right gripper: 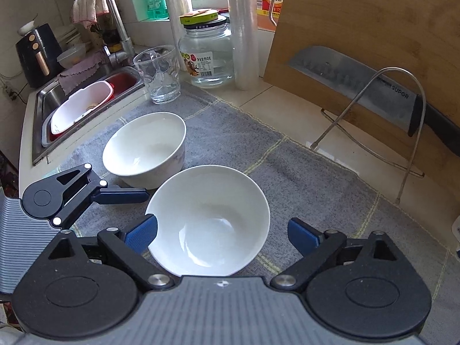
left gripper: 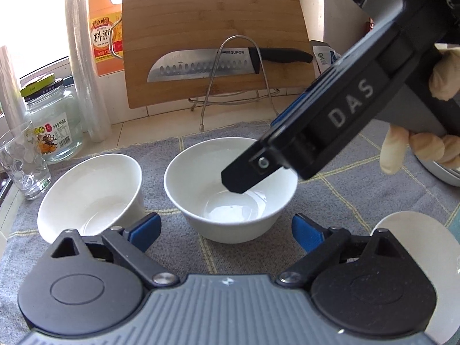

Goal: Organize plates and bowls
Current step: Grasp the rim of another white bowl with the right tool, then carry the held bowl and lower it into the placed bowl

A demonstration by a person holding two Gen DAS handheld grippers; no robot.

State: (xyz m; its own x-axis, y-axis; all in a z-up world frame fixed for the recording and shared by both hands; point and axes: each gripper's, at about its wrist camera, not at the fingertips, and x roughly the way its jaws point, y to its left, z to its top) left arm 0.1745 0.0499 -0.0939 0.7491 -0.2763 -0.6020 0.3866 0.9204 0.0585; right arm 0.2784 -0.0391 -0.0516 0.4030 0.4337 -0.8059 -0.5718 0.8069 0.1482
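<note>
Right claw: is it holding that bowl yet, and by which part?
Nothing is held. The right claw is open astride the near bowl, pads apart from its rim. The left claw is open too.

- The counter (right gripper: pixel 287 106) is pale tile with a gray cloth (right gripper: pixel 302 178) spread on it.
- Two white bowls (left gripper: pixel 230 198) (left gripper: pixel 92 198) sit on the cloth.
- A glass (right gripper: pixel 158 74) and a jar (right gripper: pixel 208 54) stand near the cloth's edge.

"SUPOR" on knife (left gripper: pixel 201 67), "DAS" on right gripper (left gripper: pixel 247 178)
</note>
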